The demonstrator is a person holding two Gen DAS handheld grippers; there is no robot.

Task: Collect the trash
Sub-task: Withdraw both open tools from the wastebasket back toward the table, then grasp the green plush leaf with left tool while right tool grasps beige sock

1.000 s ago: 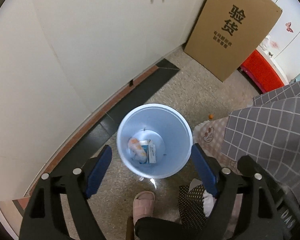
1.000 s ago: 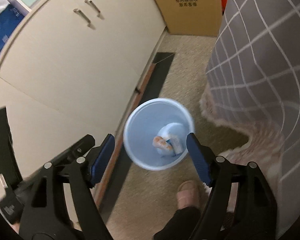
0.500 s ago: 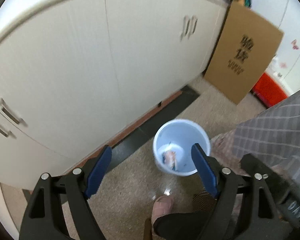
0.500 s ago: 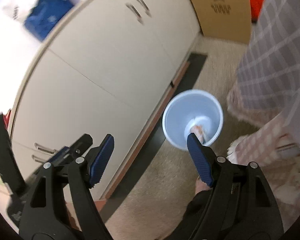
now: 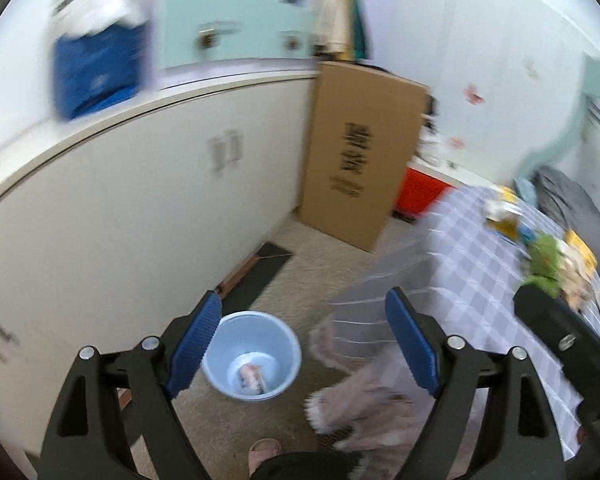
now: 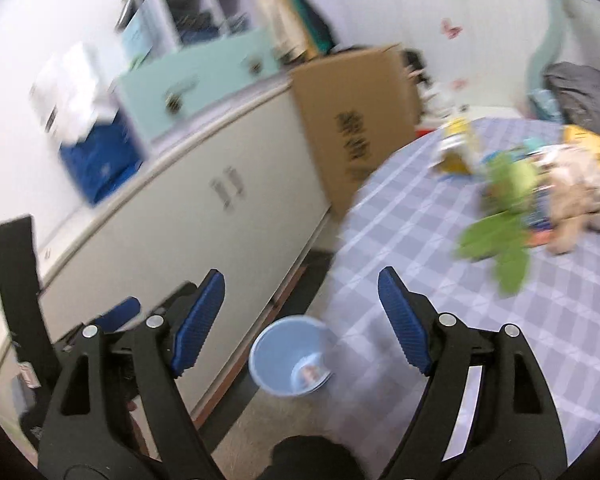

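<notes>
Both my claws hang empty with their blue pads spread wide, the left claw [image 5: 302, 338] over the floor and the right claw [image 6: 300, 322] at the edge of the counter [image 6: 440, 280]; the pale blue bin [image 5: 252, 354] stands on the floor near the white cabinet [image 5: 140, 200], with a few scraps lying in its bottom; the trash left to collect lies on the counter's checked cloth, well apart from the bin, namely a green wrapper [image 6: 500, 216], a small yellow carton [image 6: 456, 148] and a crumpled beige heap [image 6: 576, 196], all smeared by blur, so I cannot tell exactly what each one is; I judge the wrapper light, thin and slippery, best pinched where it bunches thick instead of at a loose flap; the carton looks light but stiff enough to take across its narrow sides, gently, lest it crush or leak; the beige heap seems soft and should be gripped through its middle; a second ago both cameras looked straight down into the bin, which filled the view between the pads; now they have swung up and away, the bin has shrunk low in both views, and the counter with its litter has come into sight, while the pads remain as far apart as before
</notes>
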